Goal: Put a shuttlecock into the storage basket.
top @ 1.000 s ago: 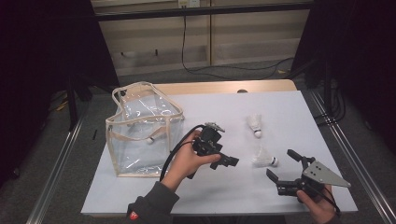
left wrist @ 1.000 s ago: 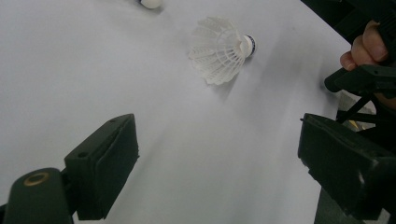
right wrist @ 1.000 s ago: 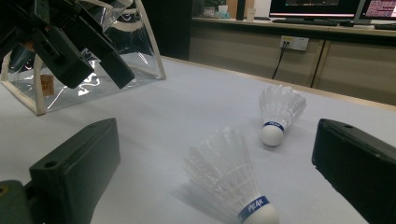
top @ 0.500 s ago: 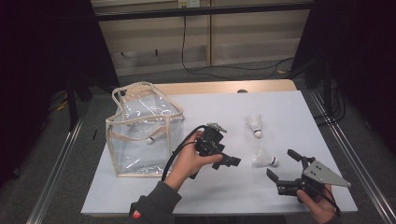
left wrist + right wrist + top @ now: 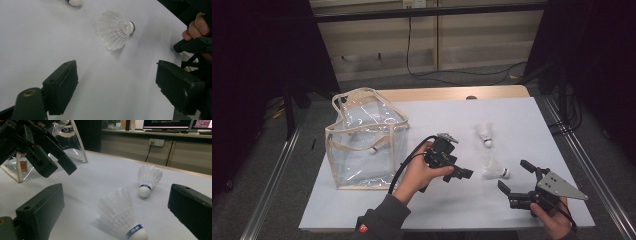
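Over on the left part of the white table, a clear plastic tote bag with beige trim and handles stands upright with its mouth open. One white feather shuttlecock shows through its front wall; whether it rests on the bag's floor or hangs higher I cannot tell.

Two more lie outside the bag on the bare tabletop. A white feather shuttlecock with a blue band round its cork lies on its side between the two grippers, cork towards the right one. Another white shuttlecock rests a little farther back, cork down towards the viewer.

The left gripper points at the nearer shuttlecock; its jaws stand wide apart with nothing between them, having just been closing a little. The right gripper sits low at the table's near right, jaws spread wide, touching nothing.
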A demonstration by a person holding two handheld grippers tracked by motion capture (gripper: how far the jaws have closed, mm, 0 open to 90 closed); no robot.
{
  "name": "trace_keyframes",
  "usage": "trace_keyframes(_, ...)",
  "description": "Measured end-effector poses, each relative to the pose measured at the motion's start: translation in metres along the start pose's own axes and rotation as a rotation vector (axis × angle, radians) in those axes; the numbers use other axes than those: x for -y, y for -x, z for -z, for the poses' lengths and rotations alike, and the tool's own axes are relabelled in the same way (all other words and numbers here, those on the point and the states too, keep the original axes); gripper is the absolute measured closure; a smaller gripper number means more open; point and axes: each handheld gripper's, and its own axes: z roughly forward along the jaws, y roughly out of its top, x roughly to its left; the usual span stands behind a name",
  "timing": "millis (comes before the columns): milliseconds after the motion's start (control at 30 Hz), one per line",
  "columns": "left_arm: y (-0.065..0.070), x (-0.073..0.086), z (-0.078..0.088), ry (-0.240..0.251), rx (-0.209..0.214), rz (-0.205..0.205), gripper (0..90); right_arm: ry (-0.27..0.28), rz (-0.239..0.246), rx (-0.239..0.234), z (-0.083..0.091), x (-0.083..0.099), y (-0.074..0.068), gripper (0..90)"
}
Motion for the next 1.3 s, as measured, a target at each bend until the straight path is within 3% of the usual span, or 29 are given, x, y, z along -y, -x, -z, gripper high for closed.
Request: trace_keyframes(1300,0.004,-0.005,-0.036,-0.007,0.016,-0.063,39.1,0.003,0.005,0.009,0.003,0.0,0.003,0.8)
